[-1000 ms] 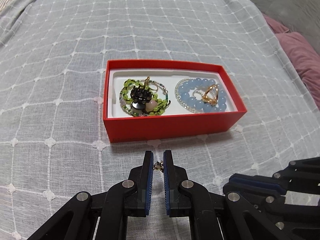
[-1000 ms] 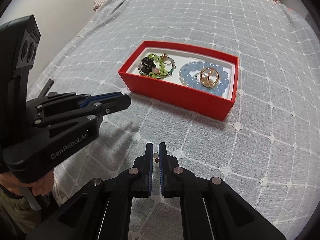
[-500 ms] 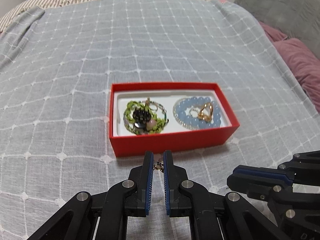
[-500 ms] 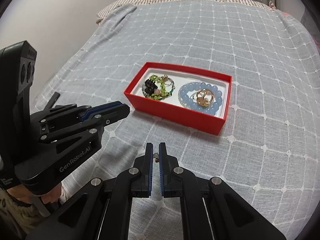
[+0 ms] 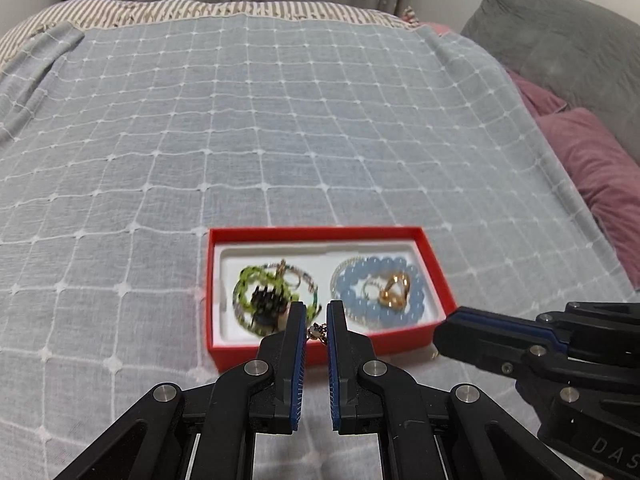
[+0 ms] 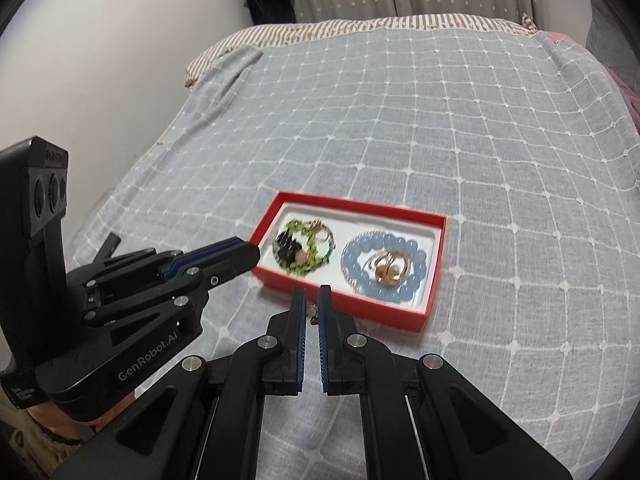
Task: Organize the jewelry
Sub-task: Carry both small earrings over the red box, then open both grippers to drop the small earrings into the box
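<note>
A red box point(image 5: 400, 340) point(image 6: 416, 322) with a white liner lies on the bed. It holds a green bead bracelet point(image 5: 244, 292) point(image 6: 308, 248) with dark pieces on the left and a blue bead bracelet point(image 5: 356, 280) point(image 6: 360, 276) with gold rings point(image 5: 394, 292) point(image 6: 386, 268) on the right. My left gripper point(image 5: 317, 316) point(image 6: 248, 254) is shut on a small gold earring point(image 5: 316, 332), held above the box's near side. My right gripper point(image 6: 311, 298) point(image 5: 444, 334) is shut on a small earring point(image 6: 312, 314) just before the box.
The bed has a grey-blue checked cover point(image 5: 280, 120) point(image 6: 440, 128). Purple pillows point(image 5: 600, 168) and a grey cushion point(image 5: 560, 48) lie at the right. A striped sheet point(image 6: 320, 30) and curtains are at the far end. A white wall point(image 6: 100, 60) is on the left.
Both grippers have risen and drawn back from the box, so it looks smaller and lower in both views. Each gripper still pinches its small earring.
</note>
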Available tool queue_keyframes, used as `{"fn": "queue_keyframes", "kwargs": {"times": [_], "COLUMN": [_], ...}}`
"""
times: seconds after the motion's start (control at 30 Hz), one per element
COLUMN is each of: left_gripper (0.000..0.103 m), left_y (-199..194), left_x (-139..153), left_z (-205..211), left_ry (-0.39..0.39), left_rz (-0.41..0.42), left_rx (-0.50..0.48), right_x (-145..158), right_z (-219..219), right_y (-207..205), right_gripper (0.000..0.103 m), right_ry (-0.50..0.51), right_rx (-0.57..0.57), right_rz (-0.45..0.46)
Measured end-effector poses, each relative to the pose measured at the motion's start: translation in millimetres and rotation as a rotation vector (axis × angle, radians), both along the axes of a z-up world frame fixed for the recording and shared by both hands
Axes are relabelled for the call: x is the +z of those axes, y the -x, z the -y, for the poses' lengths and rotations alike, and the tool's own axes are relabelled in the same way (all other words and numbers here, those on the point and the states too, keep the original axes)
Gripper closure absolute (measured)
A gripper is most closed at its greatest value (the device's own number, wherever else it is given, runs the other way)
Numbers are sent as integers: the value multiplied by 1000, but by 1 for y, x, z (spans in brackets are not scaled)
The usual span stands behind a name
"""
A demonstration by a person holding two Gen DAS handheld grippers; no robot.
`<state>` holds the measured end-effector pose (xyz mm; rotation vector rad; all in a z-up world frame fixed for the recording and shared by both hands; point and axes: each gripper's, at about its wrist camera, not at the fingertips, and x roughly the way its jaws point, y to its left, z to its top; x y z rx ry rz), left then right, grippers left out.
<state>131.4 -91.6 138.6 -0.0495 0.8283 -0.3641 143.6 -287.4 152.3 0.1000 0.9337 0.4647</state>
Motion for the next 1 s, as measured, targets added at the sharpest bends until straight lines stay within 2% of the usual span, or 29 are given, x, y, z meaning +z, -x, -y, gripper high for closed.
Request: {"fn": "queue_keyframes", "kwargs": {"times": [0.3, 0.6, 0.73, 0.83, 1.0], "left_gripper": [98, 98, 98, 91, 88], "left_y": [-36, -48, -46, -45, -46], "left_x": [-18, -32, -28, -26, -26], "left_z": [5, 9, 8, 8, 6], "left_ry": [57, 28, 35, 33, 40], "left_rz": [-47, -54, -31, -21, -30], "left_rx": [-8, -7, -20, -19, -12], "right_x": [-18, -32, -38, -39, -39], "right_z": [13, 5, 1, 2, 7], "right_y": [-38, -62, -65, -65, -64], "right_gripper": [97, 97, 96, 96, 96], "right_ry": [-83, -126, -154, -177, -188], "right_rx": [-65, -82, -72, -69, -87], "right_rz": [-36, -54, -64, -70, -76]}}
